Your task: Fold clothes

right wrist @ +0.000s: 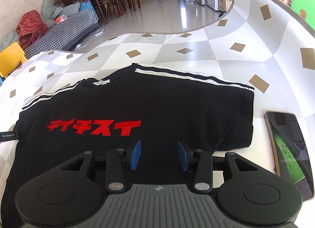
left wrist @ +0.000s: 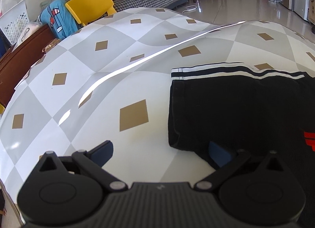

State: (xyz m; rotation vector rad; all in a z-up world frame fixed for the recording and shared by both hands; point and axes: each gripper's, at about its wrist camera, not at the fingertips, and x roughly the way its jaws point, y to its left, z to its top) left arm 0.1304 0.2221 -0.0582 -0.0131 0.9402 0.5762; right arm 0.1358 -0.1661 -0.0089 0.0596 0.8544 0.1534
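A black shirt [right wrist: 137,109] lies flat on the tabletop [right wrist: 177,56] directly ahead of the right hand-held gripper [right wrist: 159,156], whose fingers stand apart over the cloth, holding nothing. The left hand-held gripper [left wrist: 160,153] is spread wide and empty, with the shirt's edge just ahead to its right, its right finger at or under that edge. Both sleeves appear spread outward, striped shoulders showing, collar and red print up, so the shirt reads as laid out, not as a folded bundle; its near hem is hidden. A phone [right wrist: 289,149] rests right of the right hand-held gripper.
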